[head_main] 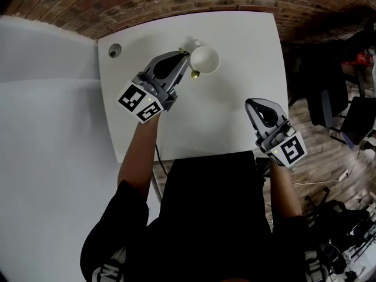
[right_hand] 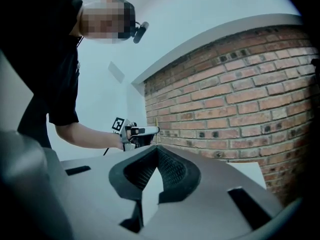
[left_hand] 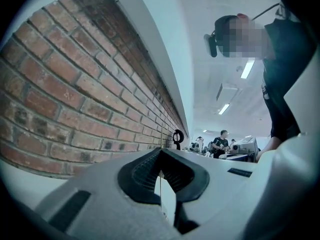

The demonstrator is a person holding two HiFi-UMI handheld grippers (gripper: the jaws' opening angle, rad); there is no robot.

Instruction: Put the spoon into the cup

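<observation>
The left tongs [head_main: 185, 54] are pinching the thin gold spoon [head_main: 194, 73] just beside the cup [head_main: 205, 59]. The right tongs [head_main: 250, 103] are closed, holding nothing. Nothing is holding the cup, so a bump might tip it.

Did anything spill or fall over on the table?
No, nothing stands out. The cup stands upright on the white table, nothing is spilled, and the left gripper holds the thin spoon in its jaws right beside it.

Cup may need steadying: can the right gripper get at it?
Probably yes: only bare table lies between right gripper and cup; the left gripper with the spoon crowds its other side.
</observation>
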